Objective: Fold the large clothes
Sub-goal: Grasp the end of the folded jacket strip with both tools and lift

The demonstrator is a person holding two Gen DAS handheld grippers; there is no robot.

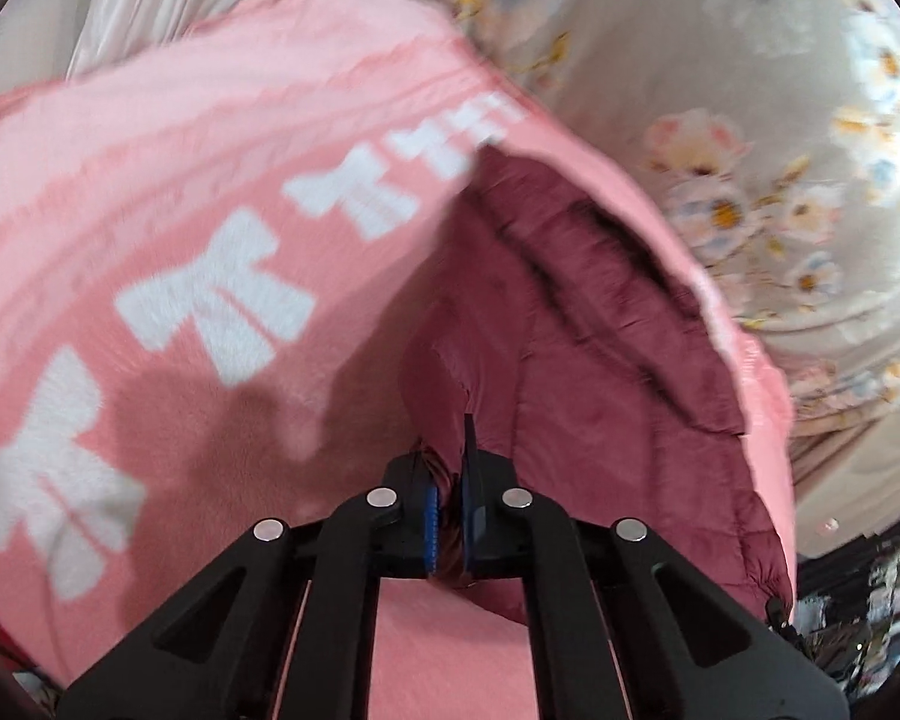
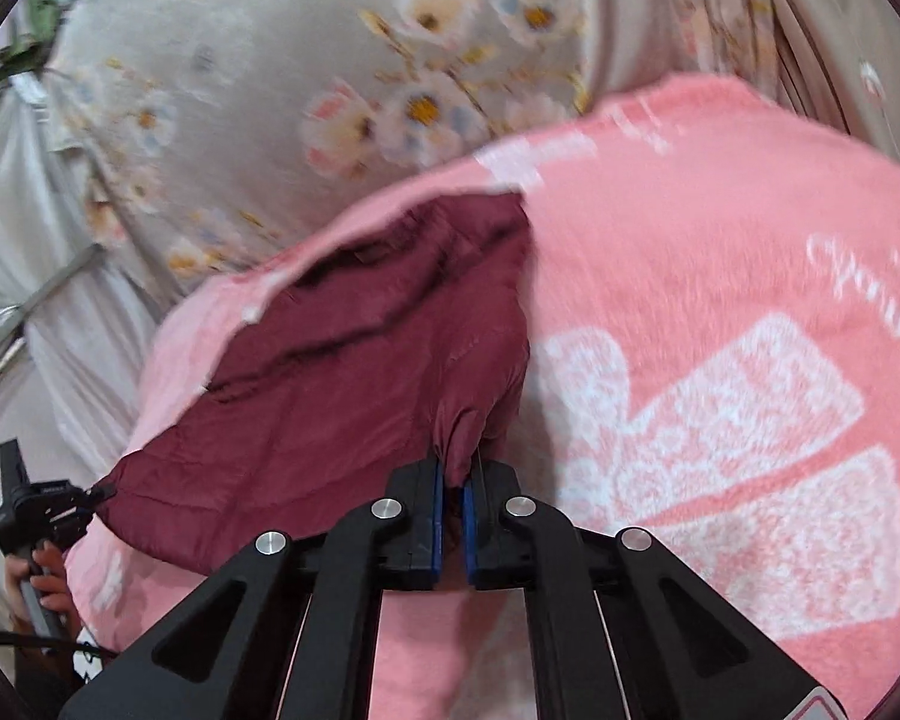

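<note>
A maroon garment [image 1: 582, 348] lies spread over a pink blanket [image 1: 150, 192] with white bow prints. My left gripper [image 1: 448, 516] is shut on a bunched corner of the maroon garment. In the right wrist view the same maroon garment [image 2: 360, 372] stretches left across the pink blanket [image 2: 720, 300]. My right gripper [image 2: 453, 516] is shut on another bunched corner of it. The left gripper [image 2: 36, 516] also shows at the far left edge of the right wrist view, held in a hand, at the garment's other end.
A grey floral bedsheet [image 1: 750, 90] covers the surface beyond the blanket, also seen in the right wrist view [image 2: 330, 60]. Pale curtain fabric [image 2: 42, 300] hangs at the left. Dark clutter [image 1: 870, 600] sits at the lower right.
</note>
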